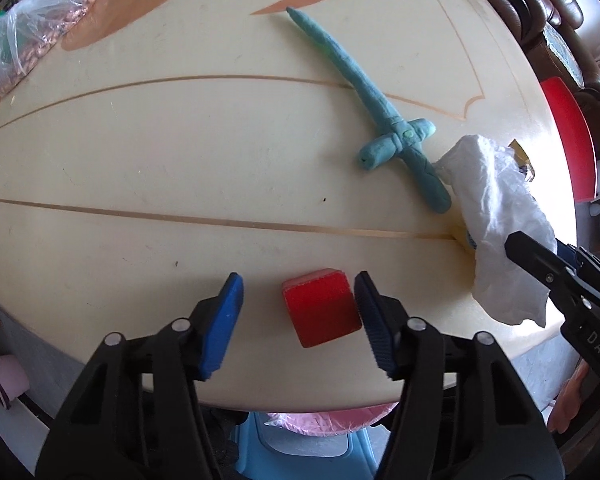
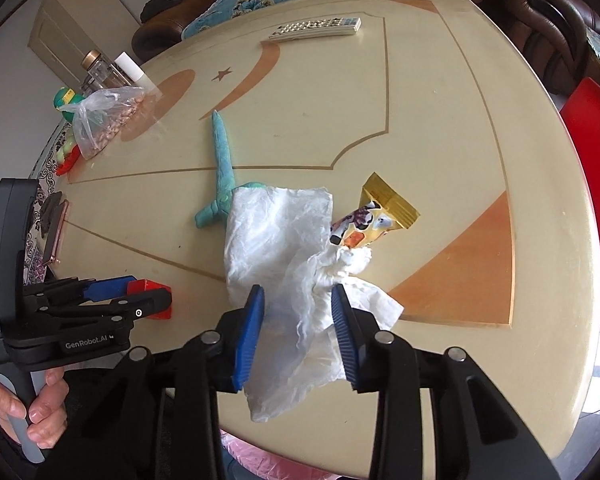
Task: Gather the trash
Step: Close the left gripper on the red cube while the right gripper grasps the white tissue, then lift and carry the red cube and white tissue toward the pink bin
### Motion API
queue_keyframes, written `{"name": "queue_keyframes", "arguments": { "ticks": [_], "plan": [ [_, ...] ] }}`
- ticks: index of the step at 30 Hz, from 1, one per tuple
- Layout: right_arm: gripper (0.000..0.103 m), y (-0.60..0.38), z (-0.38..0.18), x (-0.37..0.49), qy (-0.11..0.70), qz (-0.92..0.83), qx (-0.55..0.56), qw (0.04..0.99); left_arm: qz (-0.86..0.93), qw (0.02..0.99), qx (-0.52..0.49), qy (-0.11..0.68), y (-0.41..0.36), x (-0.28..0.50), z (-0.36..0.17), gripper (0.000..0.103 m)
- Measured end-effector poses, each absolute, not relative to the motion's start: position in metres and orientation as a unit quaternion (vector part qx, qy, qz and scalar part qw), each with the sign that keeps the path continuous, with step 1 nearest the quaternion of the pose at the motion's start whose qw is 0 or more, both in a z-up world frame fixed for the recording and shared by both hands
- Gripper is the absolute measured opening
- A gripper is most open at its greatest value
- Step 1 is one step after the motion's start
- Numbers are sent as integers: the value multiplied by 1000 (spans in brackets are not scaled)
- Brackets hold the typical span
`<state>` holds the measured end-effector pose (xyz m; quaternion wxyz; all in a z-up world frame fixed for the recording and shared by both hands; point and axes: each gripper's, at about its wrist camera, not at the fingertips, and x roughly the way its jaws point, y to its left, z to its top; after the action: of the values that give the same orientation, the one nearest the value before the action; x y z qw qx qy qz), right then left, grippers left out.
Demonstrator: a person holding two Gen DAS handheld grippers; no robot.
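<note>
A red block (image 1: pixel 320 306) lies on the cream table (image 1: pixel 180 160) near its front edge, between the open fingers of my left gripper (image 1: pixel 298 312); its right side sits against the right finger. In the right wrist view only a corner of it (image 2: pixel 150 286) shows behind the left gripper (image 2: pixel 112 292). A crumpled white tissue (image 2: pixel 284 264) lies flat on the table, with my right gripper (image 2: pixel 298 328) open around its near part. It also shows in the left wrist view (image 1: pixel 500 216). A gold snack wrapper (image 2: pixel 376 216) lies partly under the tissue's far edge.
A teal plush sword (image 1: pixel 364 92) lies mid-table, touching the tissue. A plastic bag of nuts (image 2: pixel 100 120), bottles (image 2: pixel 100 70) and toys stand at the far left. A remote control (image 2: pixel 316 28) lies at the far edge. A pink-lined bin (image 1: pixel 324 420) shows below the table's front edge.
</note>
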<state>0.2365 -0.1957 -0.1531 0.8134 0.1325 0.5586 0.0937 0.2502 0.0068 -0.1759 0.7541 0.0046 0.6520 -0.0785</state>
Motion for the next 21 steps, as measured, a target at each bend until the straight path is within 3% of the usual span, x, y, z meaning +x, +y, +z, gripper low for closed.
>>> {"name": "queue_keyframes", "arguments": {
  "ticks": [4, 12, 21],
  "plan": [
    [18, -198, -152, 235, 553, 94, 135, 816, -88, 754, 5, 651, 3, 249, -176, 37],
    [6, -201, -140, 229, 537, 96, 138, 827, -89, 760, 12, 644, 6, 247, -175, 31],
    [2, -201, -125, 223, 521, 110, 162, 831, -90, 765, 6, 638, 8, 248, -165, 30]
  ]
}}
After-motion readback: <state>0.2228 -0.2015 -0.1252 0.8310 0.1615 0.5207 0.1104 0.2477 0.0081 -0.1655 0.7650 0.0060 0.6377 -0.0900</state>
